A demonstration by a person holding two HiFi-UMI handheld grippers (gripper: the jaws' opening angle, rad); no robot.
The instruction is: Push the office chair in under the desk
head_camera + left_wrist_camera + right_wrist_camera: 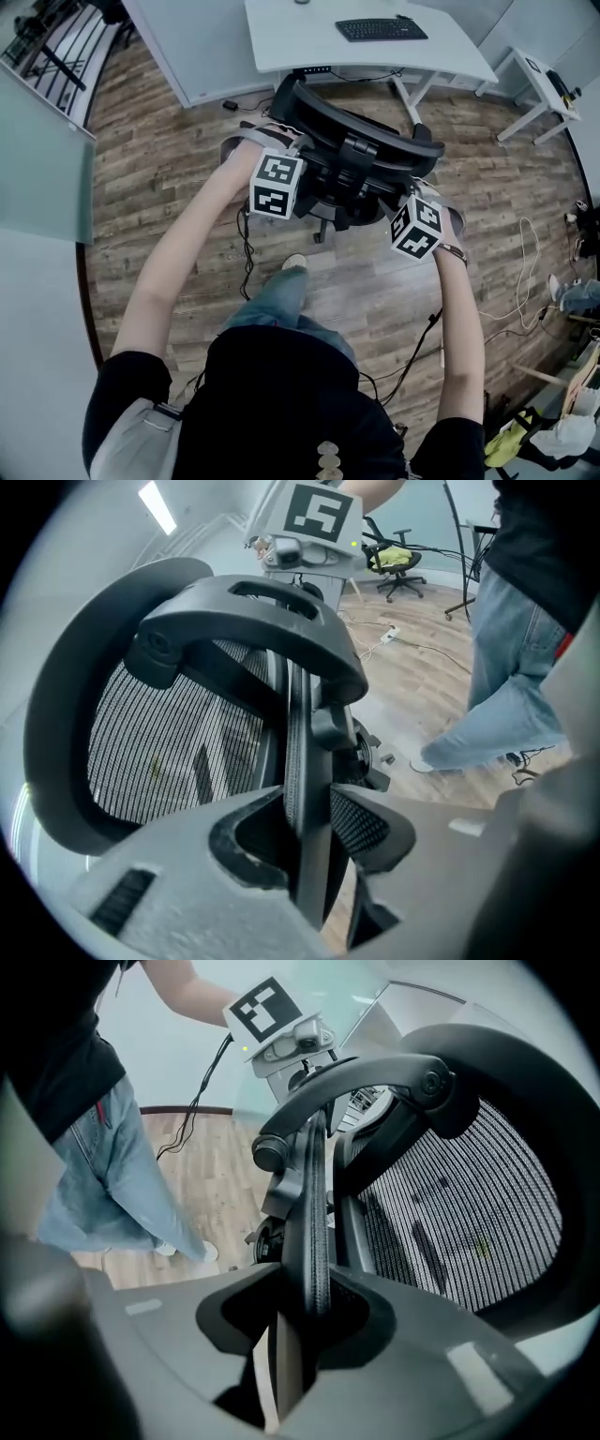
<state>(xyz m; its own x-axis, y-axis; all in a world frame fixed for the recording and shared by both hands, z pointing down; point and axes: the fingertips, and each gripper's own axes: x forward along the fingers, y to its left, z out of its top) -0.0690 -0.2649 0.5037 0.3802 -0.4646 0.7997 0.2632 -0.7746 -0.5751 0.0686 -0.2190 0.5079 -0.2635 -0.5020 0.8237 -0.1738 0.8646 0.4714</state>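
A black mesh-backed office chair [356, 131] stands on the wood floor just in front of the white desk [281, 37], its backrest turned toward me. My left gripper [309, 834] is shut on the left edge of the backrest frame [302, 714], which runs straight up between its jaws. My right gripper [314, 1309] is shut on the right edge of the same backrest [314, 1194]. In the head view the two marker cubes [277, 185] [417, 228] sit at either side of the chair back. A black keyboard [381, 29] lies on the desk.
A second white desk [539, 80] stands at the right. Loose cables [525, 272] trail over the floor on the right. My shoe [293, 264] is behind the chair base. Another office chair [398, 560] stands far off. A pale partition [37, 159] lines the left.
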